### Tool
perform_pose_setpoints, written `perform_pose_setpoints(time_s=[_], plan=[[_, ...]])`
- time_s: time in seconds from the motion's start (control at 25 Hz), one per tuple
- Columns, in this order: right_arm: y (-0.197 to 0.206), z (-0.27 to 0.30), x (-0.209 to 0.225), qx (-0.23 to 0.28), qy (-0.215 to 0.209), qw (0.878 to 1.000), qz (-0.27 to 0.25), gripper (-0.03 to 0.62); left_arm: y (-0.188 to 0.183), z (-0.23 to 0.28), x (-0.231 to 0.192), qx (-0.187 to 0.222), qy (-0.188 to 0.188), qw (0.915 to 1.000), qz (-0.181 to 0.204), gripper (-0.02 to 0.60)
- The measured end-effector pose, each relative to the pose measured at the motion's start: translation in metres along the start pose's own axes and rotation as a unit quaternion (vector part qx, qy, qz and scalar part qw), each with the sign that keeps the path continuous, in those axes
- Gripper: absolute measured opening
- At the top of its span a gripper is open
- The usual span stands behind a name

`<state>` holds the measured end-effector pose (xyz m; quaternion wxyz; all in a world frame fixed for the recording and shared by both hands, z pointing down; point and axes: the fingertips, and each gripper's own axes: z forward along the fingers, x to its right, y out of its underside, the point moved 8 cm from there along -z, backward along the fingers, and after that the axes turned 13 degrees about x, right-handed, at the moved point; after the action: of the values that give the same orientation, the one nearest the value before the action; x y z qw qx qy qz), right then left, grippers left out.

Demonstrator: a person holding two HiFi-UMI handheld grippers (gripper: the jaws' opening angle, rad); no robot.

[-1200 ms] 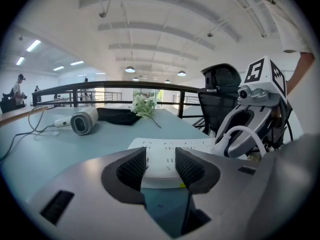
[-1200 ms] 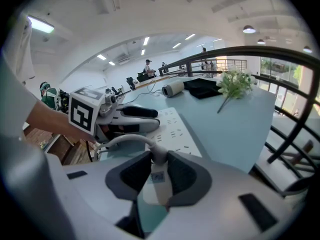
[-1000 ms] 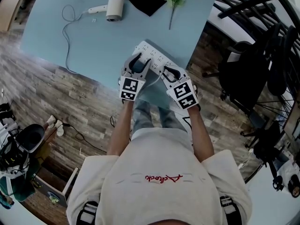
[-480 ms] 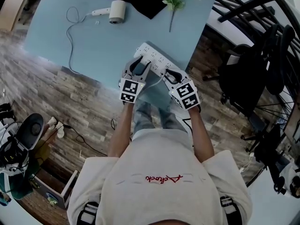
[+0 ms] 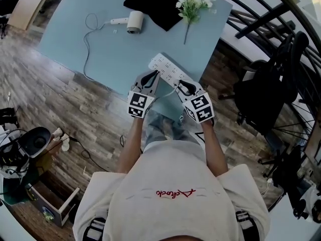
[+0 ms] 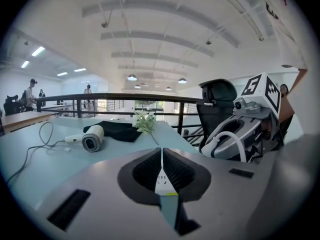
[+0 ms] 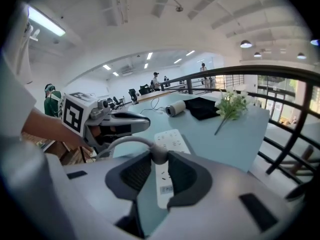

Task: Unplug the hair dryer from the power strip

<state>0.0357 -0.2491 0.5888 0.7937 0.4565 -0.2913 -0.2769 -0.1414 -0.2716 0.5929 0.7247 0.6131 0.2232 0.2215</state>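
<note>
A white power strip (image 5: 169, 69) lies near the front edge of the pale blue table (image 5: 105, 54). My right gripper (image 5: 181, 86) is shut on a grey plug (image 7: 159, 154), which hangs just above the strip (image 7: 170, 149). The plug's white cable (image 7: 122, 144) arches off to the left. My left gripper (image 5: 152, 76) hovers beside the strip's near end. Its jaws have just been closing and are shut with nothing between them (image 6: 161, 159). The white hair dryer (image 5: 133, 21) lies at the far side of the table, and its cord (image 5: 88, 44) runs over the left edge.
A black cloth (image 5: 156, 2) and a sprig of white flowers (image 5: 192, 4) lie at the table's far end. A black railing and a dark office chair (image 5: 266, 84) stand to the right. Equipment and a box (image 5: 30, 149) sit on the wooden floor to the left.
The left gripper's jaws have gone from wide open to shut, and it has lifted off the strip. The right gripper has risen a little with the plug. The head view has shifted.
</note>
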Motion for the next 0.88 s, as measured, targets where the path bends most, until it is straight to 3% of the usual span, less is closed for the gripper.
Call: perform_pose_setpoints(time_s=[0.28,0.88], plan=[[-0.006,-0.023,-0.007,0.034,0.013,0.999,-0.014,0.115,-0.026,-0.029,0.018,0.016,-0.016,0.9996,-0.015,0.008],[-0.037,-0.083,-0.024,0.128,0.02,0.991,-0.033,0.115,-0.084,-0.088,0.064,0.082,-0.064,0.9944,0.023,0.008]])
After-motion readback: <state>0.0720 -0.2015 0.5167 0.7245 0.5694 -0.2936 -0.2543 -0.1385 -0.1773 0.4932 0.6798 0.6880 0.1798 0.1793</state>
